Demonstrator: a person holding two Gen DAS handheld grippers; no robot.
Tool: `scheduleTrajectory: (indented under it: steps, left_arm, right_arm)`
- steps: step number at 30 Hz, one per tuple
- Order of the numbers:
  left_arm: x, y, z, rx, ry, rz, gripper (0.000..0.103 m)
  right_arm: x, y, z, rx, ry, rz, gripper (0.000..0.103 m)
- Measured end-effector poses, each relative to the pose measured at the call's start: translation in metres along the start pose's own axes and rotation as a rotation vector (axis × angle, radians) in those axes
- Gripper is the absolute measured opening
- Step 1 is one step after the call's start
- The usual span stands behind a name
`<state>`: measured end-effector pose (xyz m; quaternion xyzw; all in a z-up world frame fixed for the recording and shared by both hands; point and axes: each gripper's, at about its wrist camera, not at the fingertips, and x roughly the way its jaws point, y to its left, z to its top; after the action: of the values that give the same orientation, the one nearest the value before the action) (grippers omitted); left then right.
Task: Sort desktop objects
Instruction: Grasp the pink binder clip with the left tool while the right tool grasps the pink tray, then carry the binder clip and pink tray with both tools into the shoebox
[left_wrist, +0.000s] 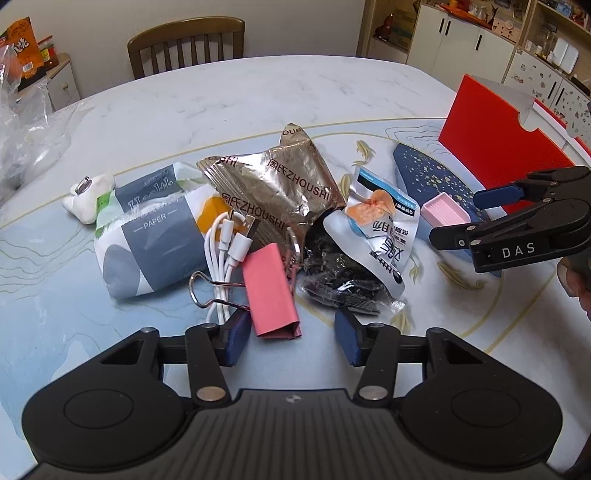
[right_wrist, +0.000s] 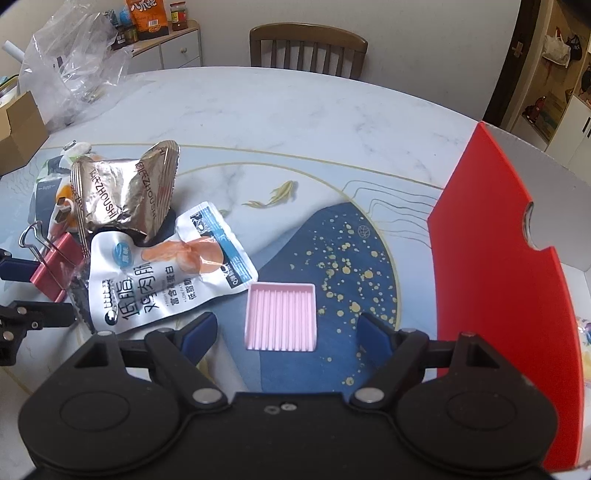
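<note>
both grippers' jaws spread; only left view shows white cable (left_wrist: 221, 258), right shows pink tray's (right_wrist: 280, 317) ribs.

Crinkled gold foil snack bag (left_wrist: 273, 188) is reflecting light glossily. White glossy plastic food pouch (right_wrist: 166, 273) is shining. Pink ribbed plastic tray (right_wrist: 280, 317) is appearing matt. Red metal binder clip (left_wrist: 271, 291) is showing bright wire handles; marble-look tabletop (left_wrist: 207, 99) is looking smooth.

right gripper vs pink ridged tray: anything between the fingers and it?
Nothing. In the right wrist view the open right gripper brackets the pink ridged tray; only bare blue, gold-speckled table mat shows in the gaps.
</note>
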<state>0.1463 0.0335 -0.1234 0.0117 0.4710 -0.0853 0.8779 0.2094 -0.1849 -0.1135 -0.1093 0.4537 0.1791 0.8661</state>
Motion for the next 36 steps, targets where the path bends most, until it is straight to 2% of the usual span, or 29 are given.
scheduleTrajectory:
  steps: [9,11,16,21,36]
  left_arm:
    - [0.001,0.003,0.002,0.0,-0.001,0.012,0.036]
    - [0.001,0.003,0.003,-0.001,-0.001,0.015,0.034]
    - [0.001,0.003,0.003,-0.001,0.0,0.013,0.032]
    - [0.0,0.002,0.002,0.003,0.004,0.018,0.027]
    - [-0.015,-0.001,-0.004,-0.011,-0.023,-0.01,0.023]
  right_arm:
    - [0.006,0.0,0.003,0.008,0.002,0.013,0.079]
    - [0.006,-0.001,0.003,0.012,0.003,0.028,0.074]
    - [0.006,0.001,0.005,0.008,-0.008,0.042,0.054]
    - [0.003,0.001,0.004,0.01,-0.013,0.038,0.04]
    - [-0.023,0.007,-0.008,0.033,-0.041,0.043,0.039]
